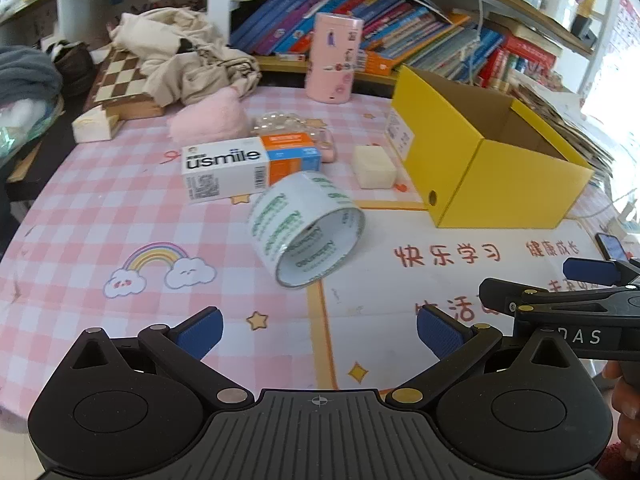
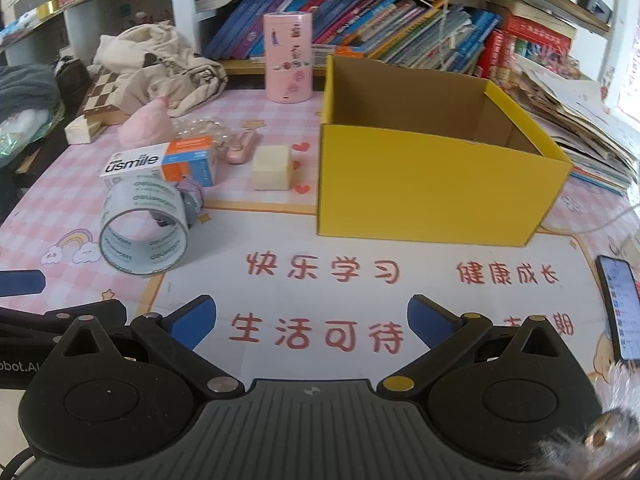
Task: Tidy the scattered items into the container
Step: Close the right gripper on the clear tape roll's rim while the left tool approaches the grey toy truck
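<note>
Hovering low over the table [image 1: 100, 216], left hand-held gripper [image 1: 320, 330] with blue pads spread wide apart, nothing between them. Lying on its side just ahead, a roll of clear tape [image 1: 306, 228], open core facing the camera, resting on the pink checked cloth near the rainbow print. Behind the roll and touching or nearly touching it, a white and orange toothpaste box [image 1: 248, 168]. Beside that to the right, a cream block [image 1: 374, 167], apart from the yellow box [image 1: 492, 176]. Standing open-topped at the right, that yellow box, cardboard-brown inside, nothing visible within from either view.

Hanging over the printed red characters, right hand-held gripper [image 2: 312, 322], fingers likewise wide apart and holding nothing. Directly ahead of it, the yellow box [image 2: 432, 184]; off to its left, the tape roll [image 2: 144, 228], the toothpaste box [image 2: 160, 164] and the cream block [image 2: 272, 167]. Just behind those, a small pink object [image 2: 239, 148], too small to identify. Further back, upright, a pink cylinder [image 2: 288, 58], in front of a shelf of books [image 2: 400, 28]. At the right table edge, a phone [image 2: 622, 312], screen lit.
</note>
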`<state>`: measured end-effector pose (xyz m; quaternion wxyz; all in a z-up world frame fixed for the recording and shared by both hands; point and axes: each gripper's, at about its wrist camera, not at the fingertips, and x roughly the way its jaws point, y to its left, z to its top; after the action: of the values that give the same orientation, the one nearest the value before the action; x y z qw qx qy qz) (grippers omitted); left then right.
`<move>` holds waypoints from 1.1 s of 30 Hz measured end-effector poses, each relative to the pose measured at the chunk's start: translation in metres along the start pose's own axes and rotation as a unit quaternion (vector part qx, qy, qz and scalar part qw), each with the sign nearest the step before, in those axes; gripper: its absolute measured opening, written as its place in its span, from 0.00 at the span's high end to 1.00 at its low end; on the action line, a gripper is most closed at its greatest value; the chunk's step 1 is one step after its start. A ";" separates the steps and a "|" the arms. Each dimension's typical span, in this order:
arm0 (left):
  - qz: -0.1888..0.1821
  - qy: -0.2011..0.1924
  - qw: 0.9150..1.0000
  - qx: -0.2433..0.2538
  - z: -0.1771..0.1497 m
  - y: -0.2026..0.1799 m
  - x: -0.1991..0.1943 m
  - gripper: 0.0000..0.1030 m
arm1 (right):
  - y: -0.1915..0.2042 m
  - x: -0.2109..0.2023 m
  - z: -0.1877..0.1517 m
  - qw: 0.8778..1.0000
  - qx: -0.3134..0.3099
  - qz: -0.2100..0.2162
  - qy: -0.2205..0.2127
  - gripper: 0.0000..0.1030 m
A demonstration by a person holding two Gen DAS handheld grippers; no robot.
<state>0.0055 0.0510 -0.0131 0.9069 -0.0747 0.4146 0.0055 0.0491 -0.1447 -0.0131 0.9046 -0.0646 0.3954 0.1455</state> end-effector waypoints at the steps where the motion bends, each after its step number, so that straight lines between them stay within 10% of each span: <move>1: 0.002 0.000 1.000 -0.004 0.000 0.002 -0.001 0.00 | 0.002 0.001 0.001 1.000 -0.003 0.004 0.000 0.00; 15: 0.062 -0.018 0.996 -0.062 0.001 0.016 -0.008 0.00 | 0.016 0.024 0.025 0.994 -0.055 0.089 0.006 0.04; 33: 0.146 -0.018 0.978 -0.145 0.006 0.028 -0.007 0.00 | 0.049 0.085 0.058 0.958 -0.151 0.240 0.042 0.57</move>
<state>0.0031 0.0795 -0.0079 0.8831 -0.1440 0.3997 0.1989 0.1284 -0.0666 -0.0363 0.8052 -0.1101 0.4104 0.4137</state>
